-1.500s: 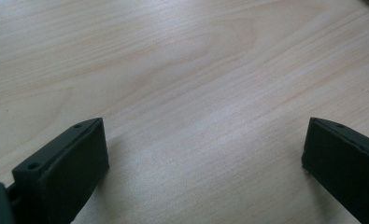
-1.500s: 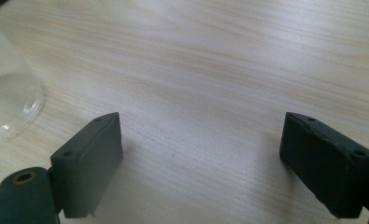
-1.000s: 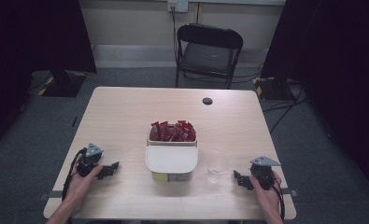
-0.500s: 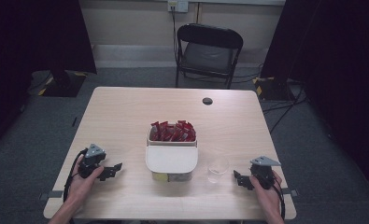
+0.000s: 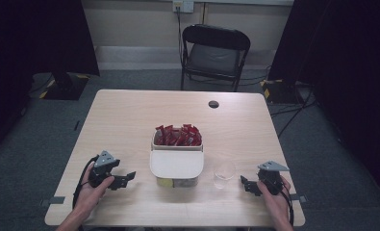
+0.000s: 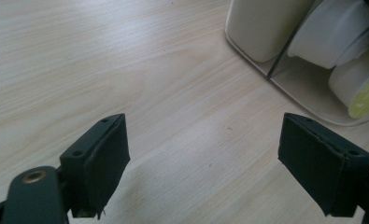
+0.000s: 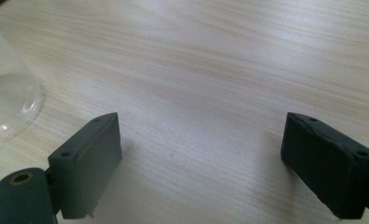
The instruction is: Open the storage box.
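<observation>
I am resting both my left gripper [image 5: 125, 177] and right gripper [image 5: 246, 184] released near the table's front edge, risking knocking over the clear glass [image 5: 224, 174] just beside my right one.

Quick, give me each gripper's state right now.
Left gripper: open, holding nothing, over bare table near the white plastic organiser box.
Right gripper: open, holding nothing, beside the clear plastic cup.

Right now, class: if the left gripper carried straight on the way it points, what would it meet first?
Probably the white container. The left gripper, jaws open and empty, points across bare table toward its near side; exact depth is unclear.
</observation>
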Motion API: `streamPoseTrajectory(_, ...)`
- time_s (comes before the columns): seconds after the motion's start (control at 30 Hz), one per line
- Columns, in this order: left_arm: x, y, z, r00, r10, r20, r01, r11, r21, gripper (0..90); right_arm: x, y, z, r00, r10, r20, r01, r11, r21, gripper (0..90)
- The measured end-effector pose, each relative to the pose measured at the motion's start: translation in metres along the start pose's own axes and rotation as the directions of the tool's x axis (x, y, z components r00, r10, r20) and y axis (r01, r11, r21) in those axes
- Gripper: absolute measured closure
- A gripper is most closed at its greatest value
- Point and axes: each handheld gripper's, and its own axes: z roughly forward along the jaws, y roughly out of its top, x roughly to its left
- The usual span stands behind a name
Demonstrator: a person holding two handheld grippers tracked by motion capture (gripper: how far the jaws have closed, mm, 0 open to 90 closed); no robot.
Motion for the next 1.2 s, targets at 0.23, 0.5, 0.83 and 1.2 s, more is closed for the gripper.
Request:
streamPoseTrajectory(0.23,-0.007,0.002,0.002,0.9981,0.007,0.060,-0.007,1.0000,0.002,16.0,0.000,0.000,0.000,1.0000,0.002,0.000,-0.002,1.000,0.000,11.8)
streamPoseTrajectory(0.5,-0.016,0.010,0.000,0.9920,0.001,0.126,0.003,0.9995,-0.032,15.9,0.000,0.000,0.000,1.0000,0.002,0.000,-0.002,1.000,0.000,11.8)
streamPoseTrajectory(0.83,-0.028,0.019,0.004,0.9830,0.046,0.178,-0.039,0.9983,-0.043,15.9,0.000,0.000,0.000,1.0000,0.001,0.000,-0.001,1.000,0.000,11.8)
streamPoseTrajectory(1.2,-0.045,0.028,0.010,0.9720,0.077,0.222,-0.067,0.9965,-0.050,15.9,0.000,0.000,0.000,1.0000,0.002,0.000,-0.002,1.000,0.000,11.8)
